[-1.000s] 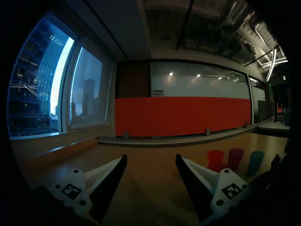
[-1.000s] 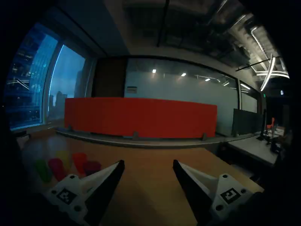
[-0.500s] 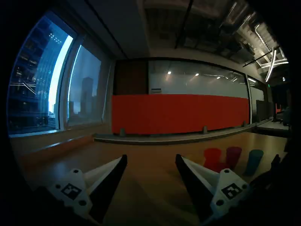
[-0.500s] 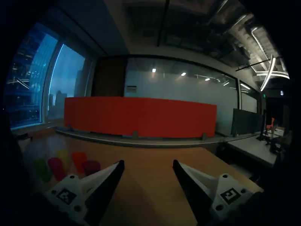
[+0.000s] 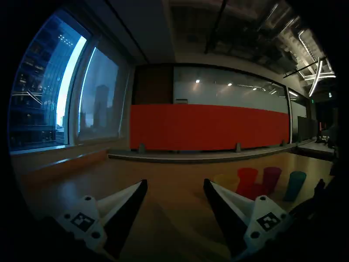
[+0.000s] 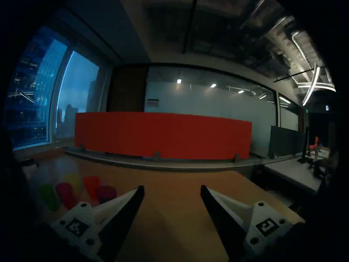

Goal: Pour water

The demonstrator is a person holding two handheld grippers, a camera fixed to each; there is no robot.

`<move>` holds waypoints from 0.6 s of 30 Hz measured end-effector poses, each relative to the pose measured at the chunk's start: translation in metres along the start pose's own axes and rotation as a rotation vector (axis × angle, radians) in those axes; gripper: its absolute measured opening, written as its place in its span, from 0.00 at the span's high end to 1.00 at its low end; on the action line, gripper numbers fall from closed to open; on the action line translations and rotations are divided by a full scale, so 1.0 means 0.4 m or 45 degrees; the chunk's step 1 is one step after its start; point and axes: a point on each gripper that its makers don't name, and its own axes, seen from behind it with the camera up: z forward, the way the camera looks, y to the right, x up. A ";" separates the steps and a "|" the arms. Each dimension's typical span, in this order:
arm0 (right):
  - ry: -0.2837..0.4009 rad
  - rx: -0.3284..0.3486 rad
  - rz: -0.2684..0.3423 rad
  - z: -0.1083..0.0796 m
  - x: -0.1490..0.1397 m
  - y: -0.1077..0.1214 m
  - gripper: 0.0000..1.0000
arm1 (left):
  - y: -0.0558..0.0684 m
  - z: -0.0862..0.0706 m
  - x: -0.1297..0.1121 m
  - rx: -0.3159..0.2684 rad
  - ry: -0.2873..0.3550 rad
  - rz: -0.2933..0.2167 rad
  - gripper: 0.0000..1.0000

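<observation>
Left claw agape above table; cups right of it.

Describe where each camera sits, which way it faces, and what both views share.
Left gripper view: rides on the left gripper, open, over the table, facing the red partition; cups at picture right.
Right gripper view: rides on the right gripper, open, same heading; cups at picture left.
Shared: table, partition, windows, likely the cups.

My views are dim. Blue dusk light enters by the windows left of the red panel. Ceiling strips glare above its right end, the cups look murky, and the edges bend.
</observation>
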 end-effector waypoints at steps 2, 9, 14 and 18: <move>0.000 0.000 0.000 -0.001 0.001 0.001 0.00 | 0.002 0.000 -0.004 -0.002 -0.006 0.009 0.05; 0.004 -0.004 -0.001 -0.006 0.004 0.005 0.00 | 0.009 0.003 -0.009 -0.012 -0.015 0.019 0.04; 0.008 -0.004 0.002 -0.009 0.006 0.008 0.00 | 0.011 0.002 -0.007 -0.014 -0.015 0.022 0.05; 0.010 -0.003 0.003 -0.010 0.006 0.005 0.00 | 0.016 0.002 -0.009 -0.023 -0.017 0.021 0.05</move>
